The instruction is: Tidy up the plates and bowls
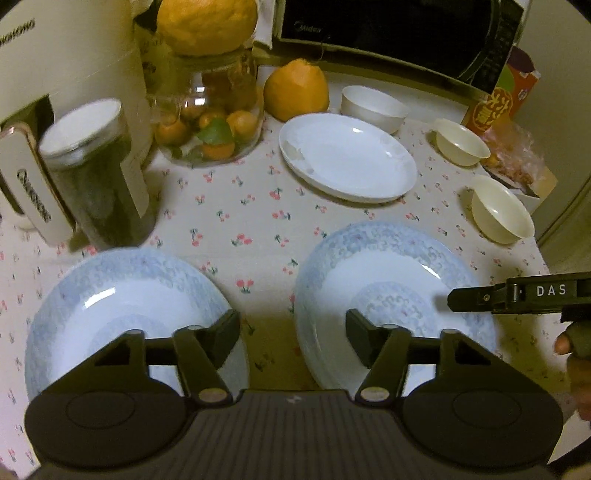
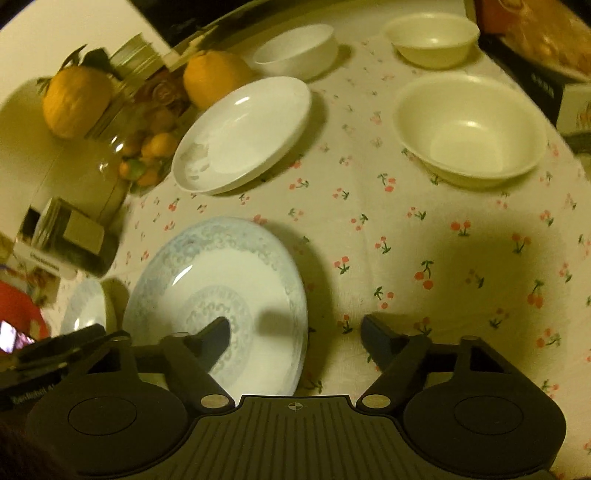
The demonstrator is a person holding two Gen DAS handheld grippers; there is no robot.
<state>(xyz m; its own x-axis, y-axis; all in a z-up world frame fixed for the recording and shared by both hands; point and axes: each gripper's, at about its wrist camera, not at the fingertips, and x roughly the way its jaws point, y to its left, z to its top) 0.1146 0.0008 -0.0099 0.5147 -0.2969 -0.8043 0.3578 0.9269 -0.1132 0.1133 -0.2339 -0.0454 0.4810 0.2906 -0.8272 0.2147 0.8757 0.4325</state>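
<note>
left view only: I see the microwave (image 1: 388,33) badged "Midea", a lidded dark jar (image 1: 96,177) and the right gripper (image 1: 452,299) coming in from the right edge over the right blue plate (image 1: 369,254)
right view only: big cream bowl (image 2: 469,129) seen close, its inside bare
left gripper (image 1: 291,332): jaws apart, nothing between them; hanging over the cloth gap between the left blue plate (image 1: 110,280) and the right one
right gripper, own view (image 2: 295,332): jaws apart and unloaded; left finger over the blue plate (image 2: 214,280), right finger over the cherry-print tablecloth (image 2: 406,240)
plates: two blue-patterned nearest me, white plate (image 1: 347,155) behind them, all bare
bowls: white bowl (image 1: 373,105) at back, two cream ones (image 1: 460,142) (image 1: 502,208) on the right, all bare
glass jar (image 1: 210,114): small oranges and a green leaf inside, a large orange fruit (image 1: 207,22) sitting on top; another orange fruit (image 1: 295,90) beside it
writing: "DAS" on the right gripper; white appliance (image 1: 70,55) lettering partly readable; Chinese characters on an orange box (image 1: 495,107), illegible to me
</note>
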